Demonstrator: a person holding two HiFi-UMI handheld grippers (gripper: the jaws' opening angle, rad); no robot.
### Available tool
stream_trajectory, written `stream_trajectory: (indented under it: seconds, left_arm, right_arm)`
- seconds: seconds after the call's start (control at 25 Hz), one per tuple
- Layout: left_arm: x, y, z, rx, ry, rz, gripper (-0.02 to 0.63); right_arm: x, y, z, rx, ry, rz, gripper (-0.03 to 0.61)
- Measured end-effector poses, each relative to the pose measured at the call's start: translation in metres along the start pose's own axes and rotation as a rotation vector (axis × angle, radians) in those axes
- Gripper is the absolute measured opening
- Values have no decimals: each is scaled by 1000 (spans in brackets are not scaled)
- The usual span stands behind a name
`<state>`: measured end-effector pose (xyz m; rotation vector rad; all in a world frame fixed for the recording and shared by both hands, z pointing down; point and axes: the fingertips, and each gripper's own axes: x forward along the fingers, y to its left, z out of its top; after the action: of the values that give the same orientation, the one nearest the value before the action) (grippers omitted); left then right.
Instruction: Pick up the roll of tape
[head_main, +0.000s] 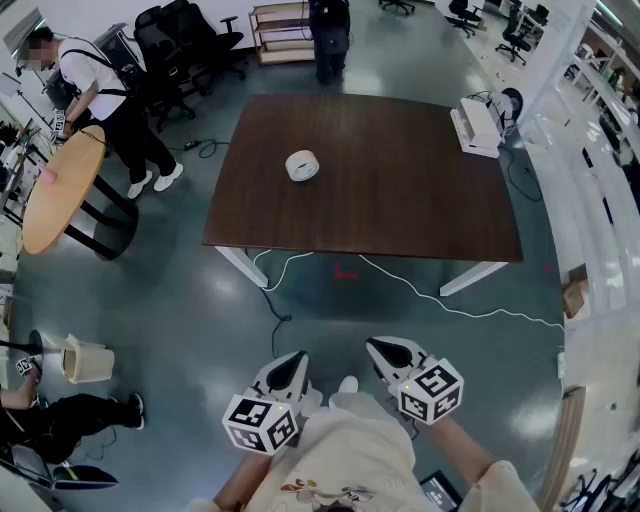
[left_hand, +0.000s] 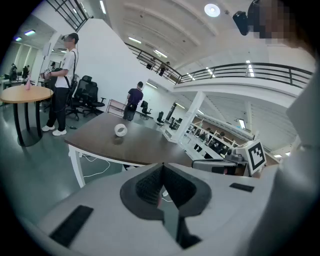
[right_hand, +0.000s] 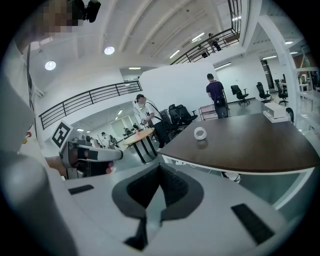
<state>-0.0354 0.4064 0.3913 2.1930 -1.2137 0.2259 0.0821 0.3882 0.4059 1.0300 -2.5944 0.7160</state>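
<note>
Two grippers sit low in the head view, the left gripper (head_main: 296, 358) and the right gripper (head_main: 379, 346), each with its jaws pressed together and nothing between them, as their own views show (left_hand: 162, 172) (right_hand: 160, 169). All the print we can make out is the black-and-white square pattern on each gripper's cube. We see the tape (head_main: 302, 165) on the dark table (head_main: 400, 200), in its left half and nearer the far edge than the near one, well apart from both grippers. It is a white ring, and its hole shows in both gripper views (left_hand: 120, 130) (right_hand: 200, 133). We cannot tell whether it lies flat or leans. Bare tabletop lies all round it. The only other thing on the table is a white box (head_main: 477, 126) at the far right corner, well apart from the tape. Open floor lies between us and the near edge, crossed by a white cable (head_main: 420, 293) under the table. At the left stands a round table (head_main: 55, 190) with a person (head_main: 105, 95) beside it, well clear of the tape's side.
</note>
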Motion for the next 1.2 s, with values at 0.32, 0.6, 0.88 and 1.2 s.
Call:
stream_trajectory:
  seconds: [0.32, 0.6, 0.88, 1.2]
  left_arm:
    - [-37, -12, -30, 29, 66, -26, 6]
    - [-51, -12, -25, 29, 62, -35, 6]
    - [-26, -24, -30, 16, 63, -22, 6]
    - [9, -38, -22, -24, 20, 52, 6]
  right_arm:
    - [5, 52, -28, -43, 47, -43, 6]
    - [4, 65, -24, 25, 6, -51, 6]
    - [-20, 26, -22, 20, -20, -86, 6]
    - [-28, -12, -21, 8, -3, -45, 6]
